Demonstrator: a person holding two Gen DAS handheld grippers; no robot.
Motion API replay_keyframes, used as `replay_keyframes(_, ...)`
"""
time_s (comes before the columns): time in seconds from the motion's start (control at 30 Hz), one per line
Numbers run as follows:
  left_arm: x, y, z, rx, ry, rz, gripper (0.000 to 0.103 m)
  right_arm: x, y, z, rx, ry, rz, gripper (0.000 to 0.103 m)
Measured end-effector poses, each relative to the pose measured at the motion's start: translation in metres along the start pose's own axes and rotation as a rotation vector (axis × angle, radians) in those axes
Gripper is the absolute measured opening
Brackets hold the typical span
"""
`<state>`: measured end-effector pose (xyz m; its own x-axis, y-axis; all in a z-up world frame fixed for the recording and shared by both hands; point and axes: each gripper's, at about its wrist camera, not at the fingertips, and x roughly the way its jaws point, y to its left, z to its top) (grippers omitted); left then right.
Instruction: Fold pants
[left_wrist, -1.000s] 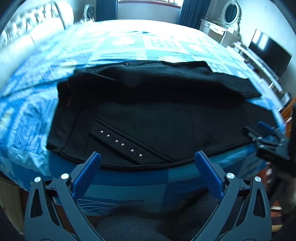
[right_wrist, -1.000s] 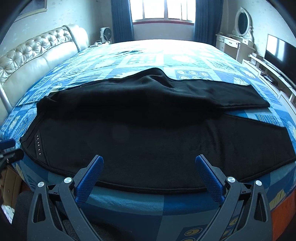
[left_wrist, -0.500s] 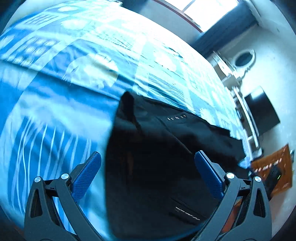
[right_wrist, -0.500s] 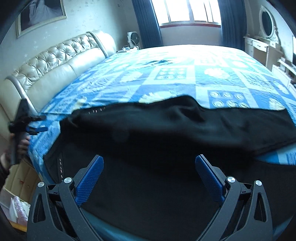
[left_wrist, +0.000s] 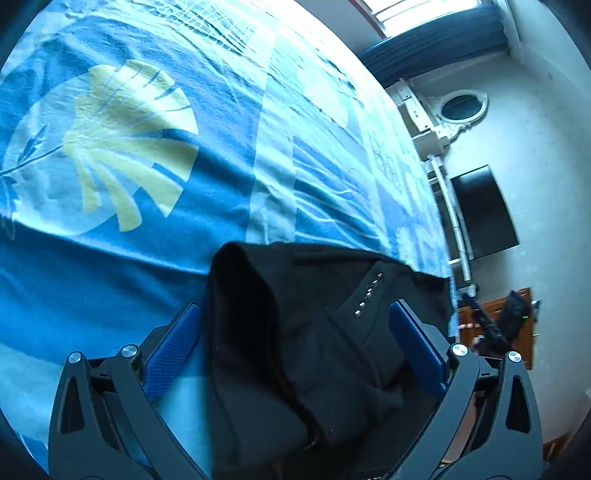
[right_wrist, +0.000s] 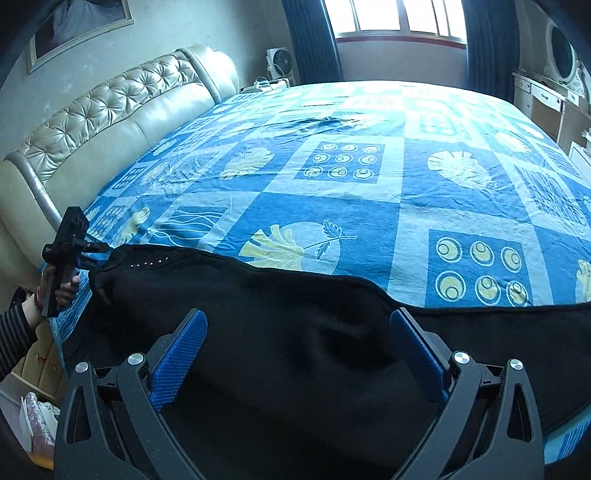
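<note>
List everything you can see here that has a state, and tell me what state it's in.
Black pants: spread along the bed's near edge, waistband end at the left claw.
Left claw: open, waistband corner between its fingers.
Right claw: open, over the pants.
TV: screen dark.
Curtains: drawn open.

The pants (right_wrist: 295, 332) are matt black cloth, soft and slightly fuzzy, with a short row of shiny metal studs (left_wrist: 367, 297) near the waist. The bed (right_wrist: 369, 206) wears a blue printed cotton-like cover, matt and lightly creased. The headboard (right_wrist: 110, 110) looks like glossy cream leather, button-tufted. The left tongs (left_wrist: 295, 347) and right tongs (right_wrist: 299, 354) have matt black plastic arms, bright metal screws and blue pads (right_wrist: 177, 365) with a fine rough grid texture. The TV (left_wrist: 484, 210) screen is smooth and dark.
</note>
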<state>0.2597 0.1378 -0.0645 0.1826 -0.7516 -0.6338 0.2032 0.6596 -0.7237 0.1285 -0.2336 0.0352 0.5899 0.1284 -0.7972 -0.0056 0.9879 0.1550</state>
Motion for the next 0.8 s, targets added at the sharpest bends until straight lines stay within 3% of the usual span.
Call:
replay_keyframes(0.03, 0.001, 0.001, 0.003, -0.003, 0.006, -0.017, 0.090, 0.006, -0.001, 0.004, 0.000, 0.011, 0.022, 0.099)
replay_keyframes(0.07, 0.003, 0.001, 0.005, -0.006, 0.019, -0.031, 0.075, 0.012, -0.004, 0.009, 0.001, 0.026, 0.048, 0.099)
replay_keyframes(0.2, 0.021, -0.005, 0.008, 0.044, 0.054, 0.016, 0.064, 0.040, -0.005, 0.027, -0.052, 0.109, 0.088, 0.098)
replay_keyframes(0.33, 0.034, -0.016, 0.006, 0.109, 0.077, 0.050, 0.041, 0.076, 0.003, 0.038, -0.154, 0.230, 0.050, 0.095)
replay_keyframes(0.37, 0.035, -0.015, 0.007, 0.117, 0.079, 0.066, 0.033, 0.084, 0.005, 0.039, -0.173, 0.265, 0.053, 0.081)
replay_keyframes(0.4, 0.037, -0.015, 0.007, 0.121, 0.078, 0.080, 0.032, 0.091, 0.005, 0.039, -0.186, 0.302, 0.050, 0.054)
replay_keyframes(0.43, 0.036, -0.014, 0.007, 0.122, 0.075, 0.079, 0.030, 0.099, 0.005, 0.039, -0.197, 0.339, 0.040, 0.045)
replay_keyframes(0.53, 0.033, -0.013, 0.010, 0.111, 0.067, 0.084, 0.022, 0.109, 0.005, 0.037, -0.227, 0.400, 0.019, 0.039)
replay_keyframes(0.6, 0.026, -0.014, 0.011, 0.110, 0.059, 0.095, 0.018, 0.110, 0.004, 0.039, -0.209, 0.425, 0.039, 0.011)
replay_keyframes(0.8, -0.005, -0.037, 0.018, 0.132, -0.028, 0.038, 0.008, 0.063, 0.026, 0.045, -0.244, 0.293, 0.006, 0.009)
